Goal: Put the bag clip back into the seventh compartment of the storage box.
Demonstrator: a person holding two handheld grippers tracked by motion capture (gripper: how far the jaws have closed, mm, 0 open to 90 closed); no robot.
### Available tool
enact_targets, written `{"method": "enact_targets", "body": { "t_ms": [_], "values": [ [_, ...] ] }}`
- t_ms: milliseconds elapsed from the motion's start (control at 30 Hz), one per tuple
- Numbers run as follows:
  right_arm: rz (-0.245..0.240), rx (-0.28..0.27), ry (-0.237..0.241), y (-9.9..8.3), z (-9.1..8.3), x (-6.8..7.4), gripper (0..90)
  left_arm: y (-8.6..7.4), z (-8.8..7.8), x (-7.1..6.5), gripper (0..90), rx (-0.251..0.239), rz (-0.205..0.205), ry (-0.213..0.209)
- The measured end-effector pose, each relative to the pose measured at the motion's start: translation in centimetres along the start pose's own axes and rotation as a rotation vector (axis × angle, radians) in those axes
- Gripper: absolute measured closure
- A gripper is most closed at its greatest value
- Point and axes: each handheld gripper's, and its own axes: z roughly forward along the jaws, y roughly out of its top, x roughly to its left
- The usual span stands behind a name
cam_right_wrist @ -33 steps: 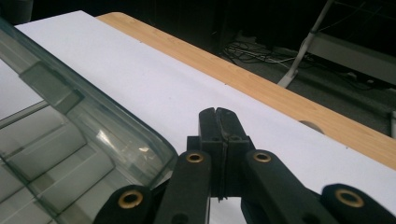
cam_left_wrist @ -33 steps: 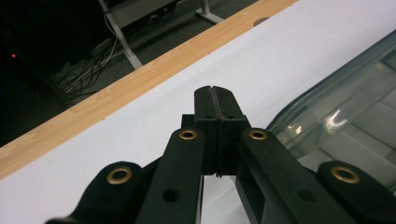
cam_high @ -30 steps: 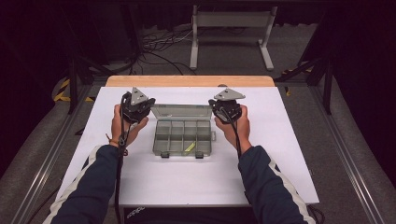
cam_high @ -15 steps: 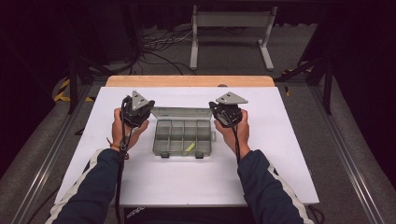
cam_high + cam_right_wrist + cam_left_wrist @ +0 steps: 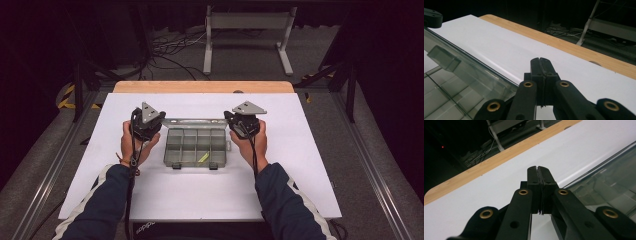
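1. Now the clear plastic organizer box [image 5: 196, 146] lies on the white surface [image 5: 300, 165], about in the middle, between the two hands.
2. Its lid [image 5: 197, 121] is open and stands up at the far edge of the box; in the left claw view the transparent lid [image 5: 609, 180] shows at the right, and in the right claw view the lid [image 5: 461, 72] shows at the left.
3. Inside, the box is divided into small compartments, and one small yellow piece [image 5: 203, 157] lies in a compartment of the near row, a little right of the middle.
4. Two dark latches sit on the near edge of the box.
5. On one side, the left claw [image 5: 146, 122] is just beside the far left corner of the box; whether it touches the lid I cannot tell.
6. Its jaws are pressed together with nothing between them, as the left claw [image 5: 539, 173] shows in its own view.
7. On the other side, the right claw [image 5: 240, 120] is at the far right corner of the box, close to the lid.
8. Its jaws are also closed fully and empty, seen at the right claw [image 5: 541, 65] in its own view.
9. Farther out, a wooden strip [image 5: 200, 86] borders the far edge of the surface, and a metal stand [image 5: 247, 22] with cables is on the floor behind it.
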Motion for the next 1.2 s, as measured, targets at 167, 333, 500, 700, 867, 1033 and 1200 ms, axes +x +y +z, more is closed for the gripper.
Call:
{"method": "enact_targets", "body": {
  "t_ms": [167,333,500,700,867,1033,1200],
  "values": [
    [-0.013,0.001,0.007,-0.2,-0.3,0.2,90.0,-0.1,-0.2,-0.2,88.5,0.001,0.006,-0.002],
    [-0.018,-0.007,0.02,-0.2,-0.5,0.2,90.0,-0.2,-0.4,-0.3,88.1,0.0,0.013,0.001],
    [-0.019,-0.003,0.028,-0.4,-0.6,0.3,90.0,-0.3,-0.5,-0.4,88.3,0.002,0.03,0.012],
    [-0.024,-0.003,0.031,-0.5,-0.7,0.5,90.0,-0.4,-0.8,-0.6,88.3,0.003,0.042,0.013],
    [-0.026,0.002,0.041,-0.7,-0.9,0.6,90.0,-0.6,-1.1,-0.6,88.2,0.005,0.054,0.011],
    [-0.038,0.006,0.044,-0.9,-1.0,0.7,90.0,-0.7,-1.5,-0.7,87.7,0.002,0.057,-0.006],
    [-0.042,0.008,0.051,-1.0,-1.2,0.9,90.0,-0.9,-1.8,-0.9,87.6,-0.003,0.059,-0.017]
  ]
}}
